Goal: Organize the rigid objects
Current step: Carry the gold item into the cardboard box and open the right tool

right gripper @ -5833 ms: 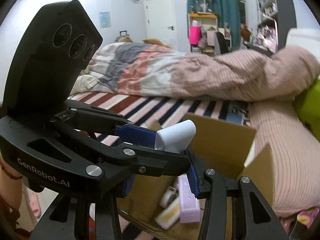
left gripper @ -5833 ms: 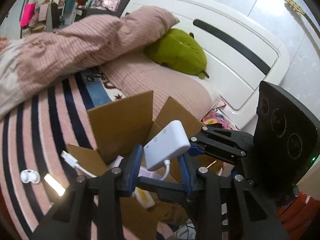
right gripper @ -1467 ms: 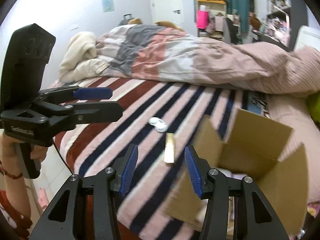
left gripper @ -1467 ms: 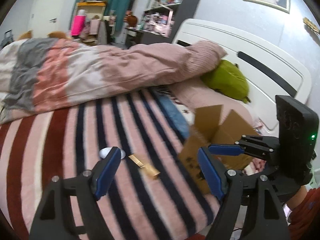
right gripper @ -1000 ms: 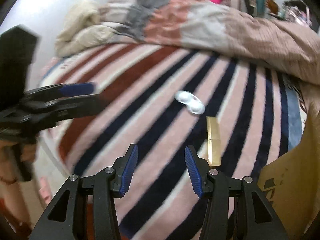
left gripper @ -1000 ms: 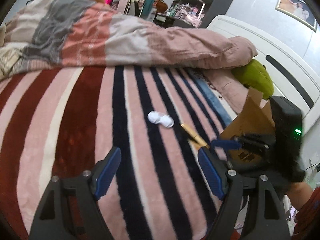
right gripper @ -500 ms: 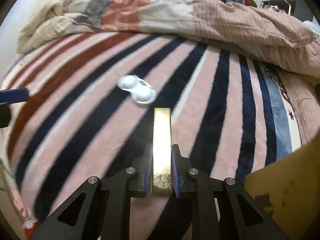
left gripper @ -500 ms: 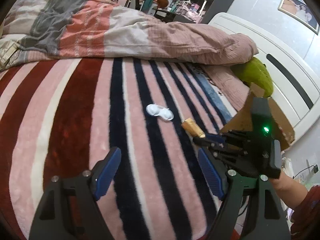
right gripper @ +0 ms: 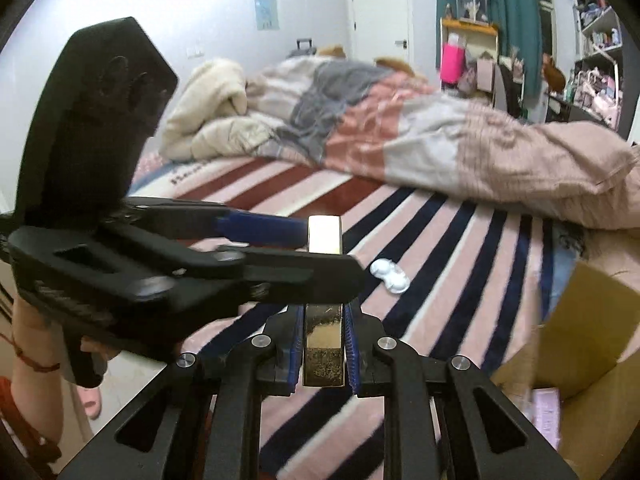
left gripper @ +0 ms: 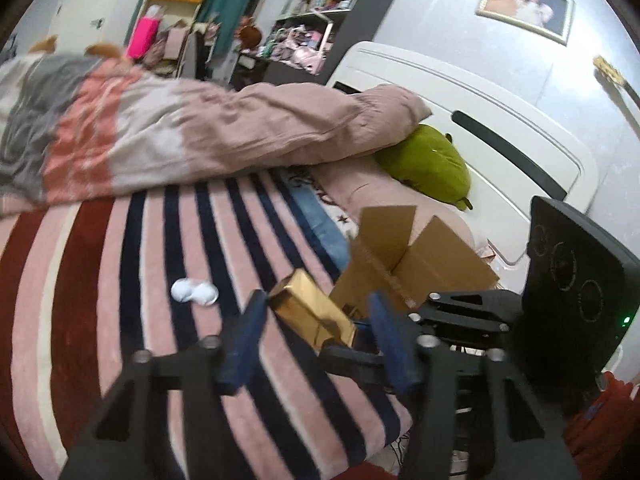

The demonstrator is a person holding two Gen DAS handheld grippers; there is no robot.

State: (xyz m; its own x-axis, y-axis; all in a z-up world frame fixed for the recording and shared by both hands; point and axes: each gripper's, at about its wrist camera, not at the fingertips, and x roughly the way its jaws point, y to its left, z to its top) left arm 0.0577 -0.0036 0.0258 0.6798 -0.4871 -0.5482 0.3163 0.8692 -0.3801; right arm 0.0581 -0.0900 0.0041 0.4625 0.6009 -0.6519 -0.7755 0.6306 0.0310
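My right gripper (right gripper: 322, 326) is shut on a gold rectangular bar (right gripper: 323, 336) and holds it above the striped bed blanket (right gripper: 440, 240). My left gripper (left gripper: 316, 328) is open, its blue pads on either side of the far end of the gold bar (left gripper: 310, 312) without closing on it. It also shows in the right wrist view (right gripper: 264, 248), crossing in front of the bar. A small white two-lobed case (left gripper: 195, 292) lies on the blanket (right gripper: 390, 274). The open cardboard box (left gripper: 412, 256) stands at the bed's right edge (right gripper: 580, 344).
A rumpled pink and grey duvet (left gripper: 180, 136) lies across the far side of the bed. A green plush (left gripper: 428, 164) rests against the white headboard (left gripper: 480, 120). A pink item (right gripper: 546, 416) lies inside the box. Shelves and a teal curtain stand beyond.
My right gripper has lifted the gold bar off the blanket. My left gripper has swung over so its open pads straddle the bar's far end. The white case stays put.
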